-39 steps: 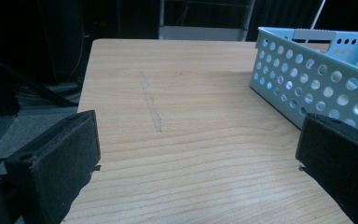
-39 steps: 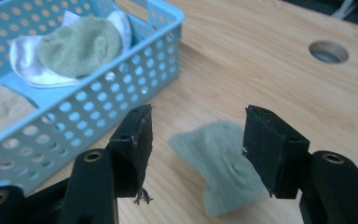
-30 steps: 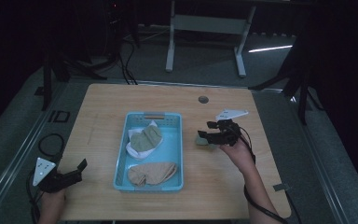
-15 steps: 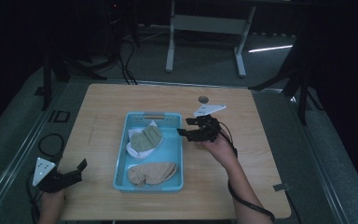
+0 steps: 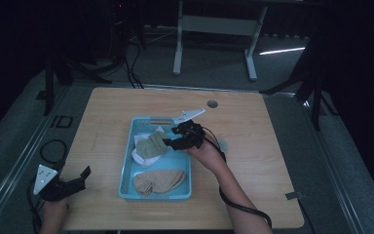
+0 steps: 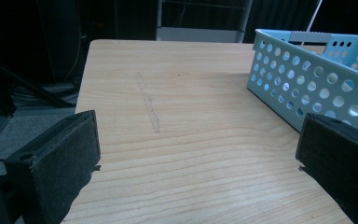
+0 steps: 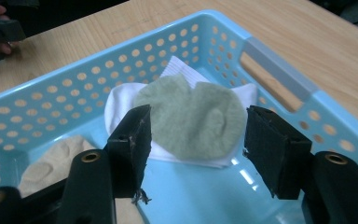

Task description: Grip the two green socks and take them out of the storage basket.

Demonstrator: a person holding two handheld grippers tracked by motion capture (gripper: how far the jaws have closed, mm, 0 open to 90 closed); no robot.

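Observation:
A light blue perforated basket (image 5: 126,168) sits mid-table. In its far half a green sock (image 5: 152,145) lies on top of a white sock (image 5: 141,157); a tan sock (image 5: 158,181) lies in the near half. My right gripper (image 5: 169,142) hovers over the basket's right side, pointing left at the green sock. Its jaws are open, and in the right gripper view (image 7: 198,140) they frame the green sock (image 7: 191,114) without touching it. My left gripper (image 5: 80,176) rests open at the table's front left corner, with bare wood between its jaws (image 6: 198,140).
The basket wall (image 6: 317,84) stands just right of the left gripper's jaws. A round hole (image 5: 212,104) is in the tabletop behind the basket. A small greyish thing (image 5: 223,145) lies on the wood right of the basket. Dark floor and cables surround the table.
The right gripper has moved left, from over the table right of the basket to above the basket by the green sock. The left gripper has stayed put.

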